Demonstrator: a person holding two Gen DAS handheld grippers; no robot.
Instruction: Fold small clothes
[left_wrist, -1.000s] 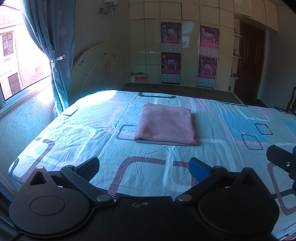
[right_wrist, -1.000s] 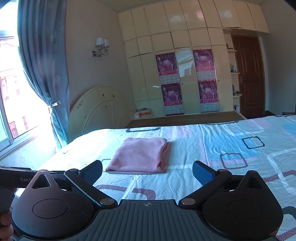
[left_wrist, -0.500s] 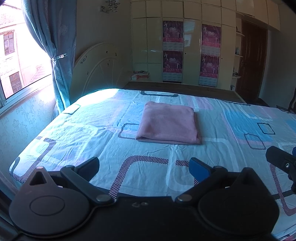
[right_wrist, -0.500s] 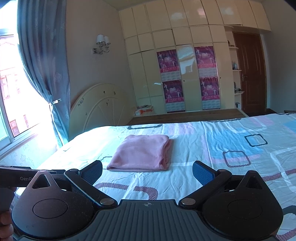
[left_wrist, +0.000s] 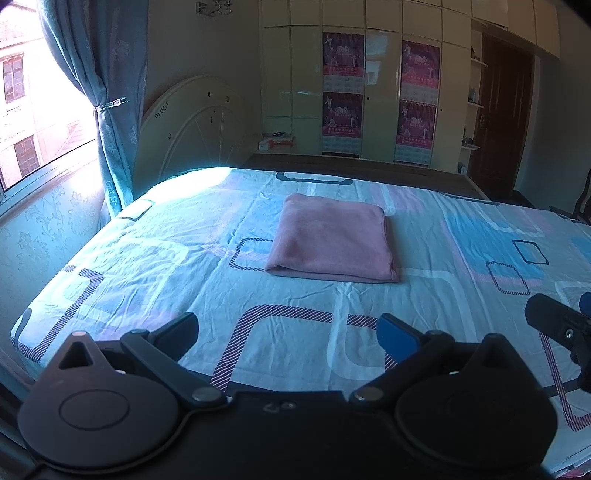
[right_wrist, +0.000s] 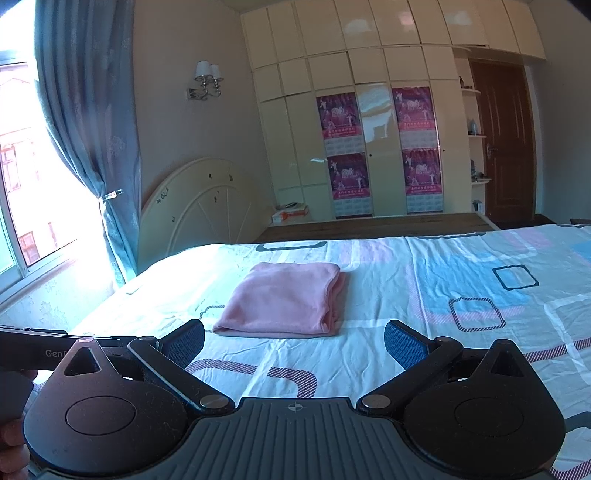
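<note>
Pink folded cloth (left_wrist: 332, 238) lies flat mid-bed (left_wrist: 155, 258), well apart from both claws. Left claw (left_wrist: 288, 328) spread wide, nothing btwn fingers, low over near edge of bed. Right claw (right_wrist: 294, 341) also wide and empty; in left view only its tip shows, cut off at right frame edge. Part of a hand (right_wrist: 13, 443) at bottom-left of right view, mostly hidden by claw body. Bed's right side runs out of frame; window glare washes out the sheet near the headboard (right_wrist: 195, 206).

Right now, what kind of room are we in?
A bedroom, most likely. There is a big bed with a patterned sheet, a curved headboard by the window, and tall wardrobe doors along the far wall. A folded pink cloth lies on the bed.
</note>
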